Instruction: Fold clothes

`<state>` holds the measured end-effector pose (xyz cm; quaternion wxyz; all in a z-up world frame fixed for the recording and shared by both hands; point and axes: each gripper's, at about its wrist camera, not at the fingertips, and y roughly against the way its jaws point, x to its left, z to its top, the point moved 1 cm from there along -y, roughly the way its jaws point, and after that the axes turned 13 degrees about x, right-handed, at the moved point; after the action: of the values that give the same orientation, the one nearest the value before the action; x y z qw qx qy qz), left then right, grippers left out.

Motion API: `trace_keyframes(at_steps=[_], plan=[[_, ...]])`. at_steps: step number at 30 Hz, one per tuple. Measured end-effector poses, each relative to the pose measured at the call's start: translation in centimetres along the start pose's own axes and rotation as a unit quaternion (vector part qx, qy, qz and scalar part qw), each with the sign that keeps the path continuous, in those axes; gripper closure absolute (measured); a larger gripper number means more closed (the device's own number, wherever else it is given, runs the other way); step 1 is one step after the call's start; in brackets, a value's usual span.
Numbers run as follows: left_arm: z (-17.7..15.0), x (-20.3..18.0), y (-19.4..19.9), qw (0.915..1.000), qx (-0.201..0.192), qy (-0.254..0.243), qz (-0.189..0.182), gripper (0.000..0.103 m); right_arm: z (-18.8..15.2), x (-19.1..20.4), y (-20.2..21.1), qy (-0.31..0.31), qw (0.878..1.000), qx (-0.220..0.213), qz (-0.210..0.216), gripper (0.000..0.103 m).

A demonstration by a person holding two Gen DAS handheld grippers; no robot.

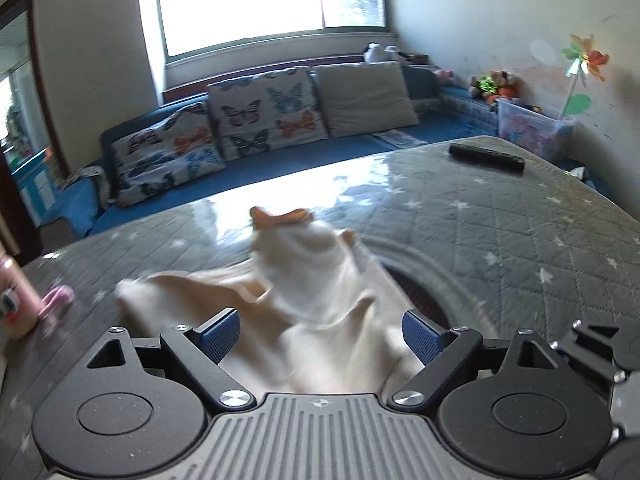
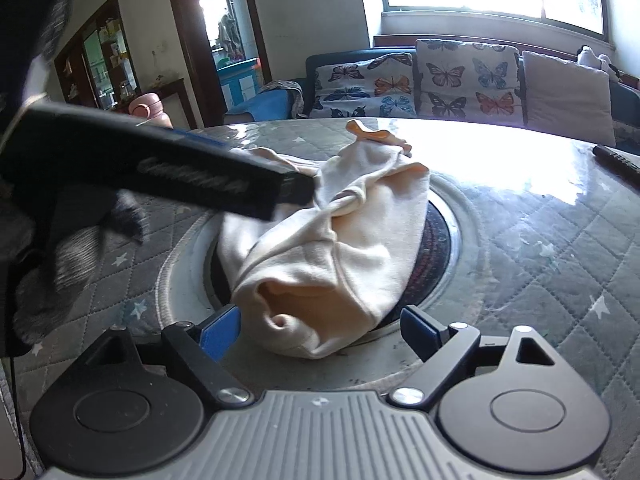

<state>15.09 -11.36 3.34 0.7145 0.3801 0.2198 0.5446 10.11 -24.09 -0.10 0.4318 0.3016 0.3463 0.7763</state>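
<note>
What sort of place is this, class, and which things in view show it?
Most likely a home living room: a blue sofa with butterfly cushions under a window, and a table with a quilted cover.

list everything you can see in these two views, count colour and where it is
garment: 1, cream with orange trim, crumpled mid-table over the round inset
table cover: 1, grey quilted with white stars, over the table
round inset: 1, dark with pale ring, table centre
remote: 1, black, far right of table
bottle: 1, pink, left table edge
butterfly cushions: 2, white with coloured butterflies, on blue sofa
plain cushion: 1, beige, right of them
storage box: 1, clear, by right wall
left gripper: 1, black with blue pads, open around cloth
right gripper: 1, same, open at the garment's near end
</note>
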Motion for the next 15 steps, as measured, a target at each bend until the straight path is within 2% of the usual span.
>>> trace_keyframes(at_steps=[4,7,8,9,10,15], plan=[[1.5,-0.8,-2.7,0.9996,0.025,-0.008,-0.006,0.022,0.2,-1.0,0.1,-0.005,1.0,-0.001,-0.003,0.014],[2.1,-1.0,-4.7,0.9989,0.046,-0.011,-0.003,0.047,0.3,-1.9,0.1,-0.013,1.0,-0.001,-0.004,0.014],[2.1,-0.8,-5.1,0.9986,0.052,-0.005,-0.005,0.061,0.3,-2.1,0.1,-0.015,1.0,-0.001,-0.004,0.014],[2.0,-0.5,-5.4,0.9982,0.058,0.002,-0.01,0.081,0.3,-2.4,0.1,-0.017,1.0,-0.001,-0.005,0.014],[1.9,-0.2,-5.7,0.9978,0.064,0.009,-0.014,0.088,0.3,-2.6,0.1,-0.018,1.0,-0.001,-0.005,0.014],[0.9,1.6,-3.7,0.9984,0.042,0.036,-0.013,0.093,0.5,-3.6,0.1,-0.025,1.0,-0.004,-0.009,0.015]])
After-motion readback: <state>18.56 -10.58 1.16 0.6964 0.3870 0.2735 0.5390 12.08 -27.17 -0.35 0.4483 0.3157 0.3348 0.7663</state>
